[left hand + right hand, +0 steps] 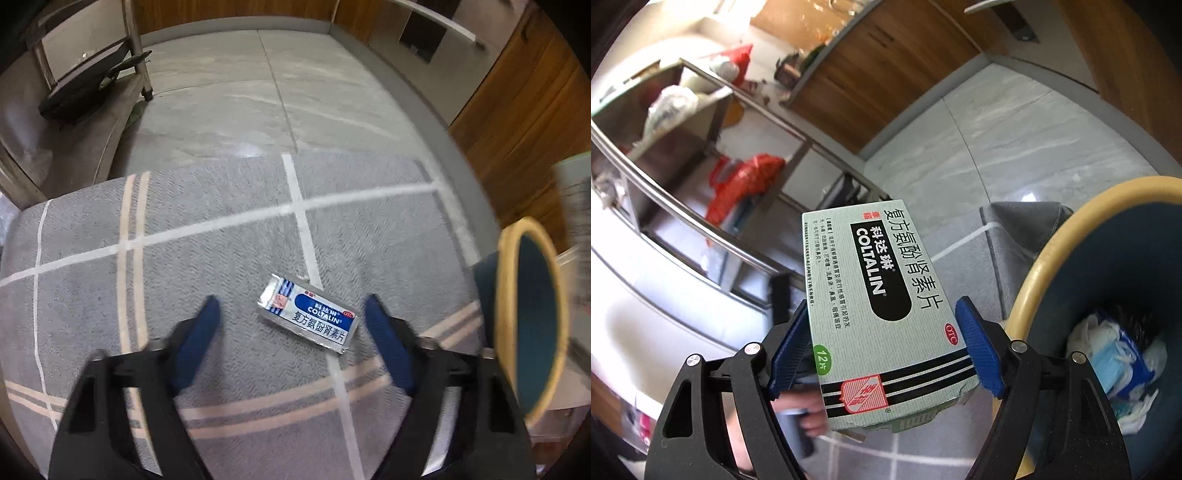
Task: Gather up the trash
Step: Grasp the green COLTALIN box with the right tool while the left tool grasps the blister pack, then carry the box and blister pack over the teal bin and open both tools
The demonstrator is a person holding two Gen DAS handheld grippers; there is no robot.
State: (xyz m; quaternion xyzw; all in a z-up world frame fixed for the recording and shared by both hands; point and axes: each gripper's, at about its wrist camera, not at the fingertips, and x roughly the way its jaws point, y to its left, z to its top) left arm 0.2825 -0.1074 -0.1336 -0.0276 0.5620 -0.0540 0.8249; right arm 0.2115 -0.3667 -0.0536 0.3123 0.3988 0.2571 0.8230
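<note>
A silver and blue Coltalin blister sachet [308, 313] lies flat on the grey striped rug [207, 258]. My left gripper [291, 312] is open just above the rug, its blue fingertips on either side of the sachet, not touching it. My right gripper [884, 325] is shut on a pale green Coltalin medicine box [875, 306] and holds it in the air, left of the bin. The dark blue trash bin with a tan rim [1108, 280] holds white and blue paper scraps [1119, 365]. The bin also shows in the left wrist view [532, 317] at the right.
A metal shelf rack [701, 147] with red bags [746, 181] stands at the left. Wooden cabinets [517, 122] line the far wall beyond grey floor tiles [258, 92]. A black object [92, 81] lies by a rack leg at upper left.
</note>
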